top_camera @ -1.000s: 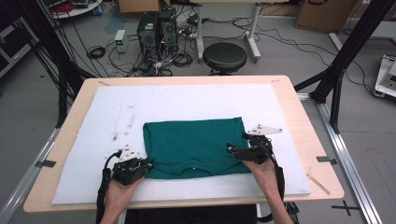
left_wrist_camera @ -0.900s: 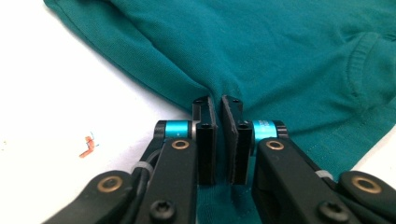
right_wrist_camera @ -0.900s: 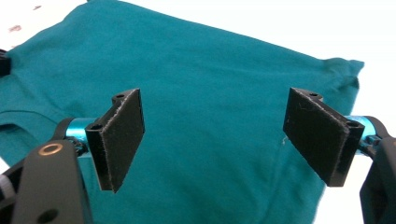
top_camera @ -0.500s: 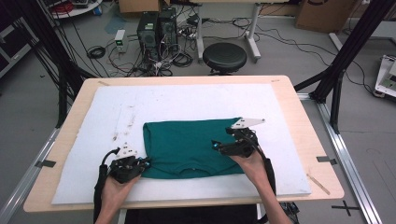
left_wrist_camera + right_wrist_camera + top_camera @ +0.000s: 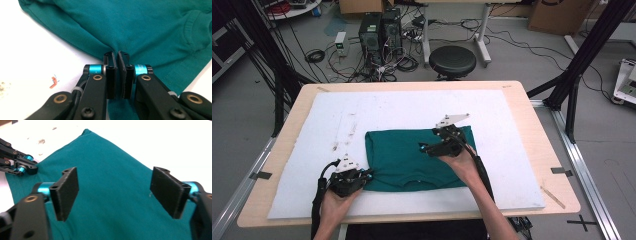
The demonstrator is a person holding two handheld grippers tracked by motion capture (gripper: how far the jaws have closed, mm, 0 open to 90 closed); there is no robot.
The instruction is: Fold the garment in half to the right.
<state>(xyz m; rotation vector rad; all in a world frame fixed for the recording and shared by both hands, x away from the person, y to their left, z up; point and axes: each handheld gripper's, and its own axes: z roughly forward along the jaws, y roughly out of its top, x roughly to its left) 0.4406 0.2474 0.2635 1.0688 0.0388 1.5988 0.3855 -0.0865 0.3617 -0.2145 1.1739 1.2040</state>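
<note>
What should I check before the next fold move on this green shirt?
1. Left gripper clamped on the green shirt's near edge: ok, jaws shut with fabric pinched between them.
2. Right gripper free of fabric: ok, its jaws have just eased slightly closer but stand wide with nothing between them.
3. Right gripper placed for a grasp: not ok, it hangs above the shirt's middle, not at an edge.
4. Shirt lying flat on the white mat: ok.
5. Layers caught in the left pinch: cannot tell.

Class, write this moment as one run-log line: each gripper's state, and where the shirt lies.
left gripper: shut on green T-shirt edge | right gripper: open above shirt, nothing between jaws | shirt: folded on white mat
</note>
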